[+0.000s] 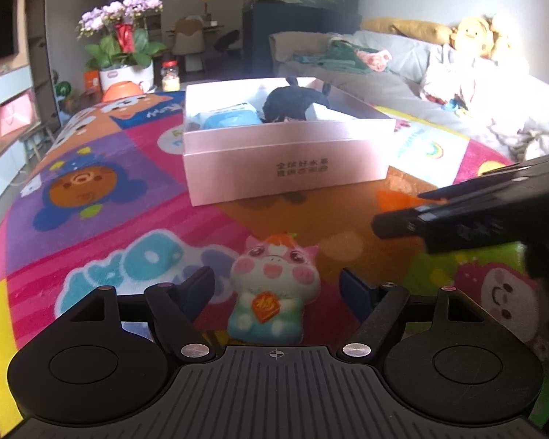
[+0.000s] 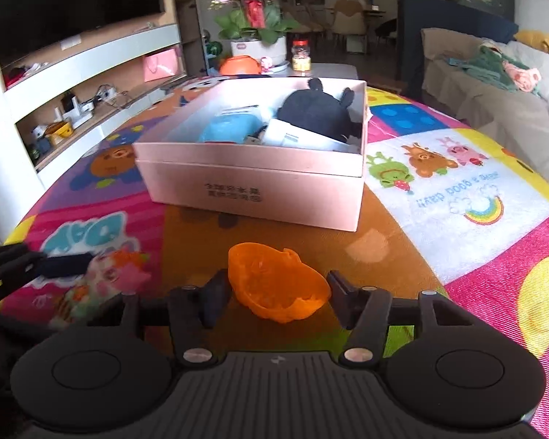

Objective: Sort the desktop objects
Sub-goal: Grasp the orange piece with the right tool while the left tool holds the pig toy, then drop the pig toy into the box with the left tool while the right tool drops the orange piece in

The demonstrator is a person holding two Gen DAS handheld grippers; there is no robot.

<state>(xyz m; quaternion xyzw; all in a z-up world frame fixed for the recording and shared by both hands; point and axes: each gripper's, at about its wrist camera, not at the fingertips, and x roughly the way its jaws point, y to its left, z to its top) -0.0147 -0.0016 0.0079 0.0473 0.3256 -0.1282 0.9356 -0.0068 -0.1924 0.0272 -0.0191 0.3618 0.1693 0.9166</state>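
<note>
While both tongs stood wide and held nothing, the lot lay as follows, largest first

1. Worktop (image 2: 457,197), covered by a bright cartoon mat; flat, probably with some grip to it
2. Pink box (image 1: 289,157), open-topped card, set mid-worktop; judged stiff and light. It held a black plush toy (image 2: 316,109), a blue item (image 2: 230,128) and a white packet (image 2: 292,137), so it served as the likely sorting place
3. Pig figure (image 1: 272,289), pastel, upright on the mat between the fingers of the left tongs (image 1: 276,287), apparently untouched. It looked soft and squashy, light; best taken across the round body, gently, since a hard squeeze might deform it or let it pop out
4. Orange cup-like shell (image 2: 274,285), translucent, lying tilted between the fingers of the right tongs (image 2: 274,292), the left pad close beside its rim. Judged thin plastic, light, smooth and somewhat brittle; best held across its widest walls with mild pressure
</note>
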